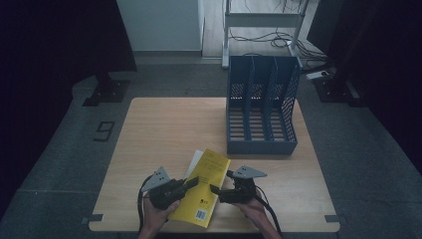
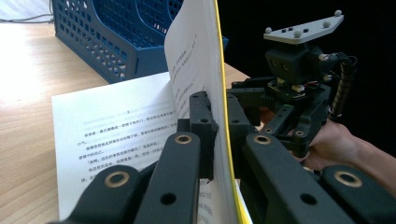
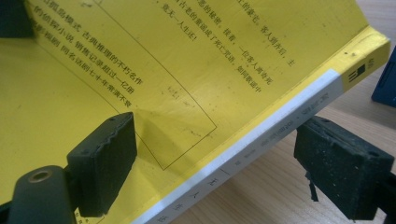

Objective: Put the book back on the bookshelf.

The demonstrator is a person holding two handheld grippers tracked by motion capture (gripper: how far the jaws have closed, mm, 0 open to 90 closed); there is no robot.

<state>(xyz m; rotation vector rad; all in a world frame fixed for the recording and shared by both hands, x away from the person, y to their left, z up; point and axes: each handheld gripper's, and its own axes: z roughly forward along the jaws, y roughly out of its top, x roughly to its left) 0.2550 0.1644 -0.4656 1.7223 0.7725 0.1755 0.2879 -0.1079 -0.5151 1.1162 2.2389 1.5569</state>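
my left gripper [image 2: 219,135] pinches the book's [image 1: 205,186] floppy cover — right gripper [image 3: 215,168] gapes wide around the stiffer spine, where i'd take hold.

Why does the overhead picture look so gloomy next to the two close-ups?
High view: dim, bluish, dark corners around the table. Left gripper view: bright, table glare washed out, near fingers soft. Right gripper view: evenly lit, book text sharp, a finger's shadow on it.
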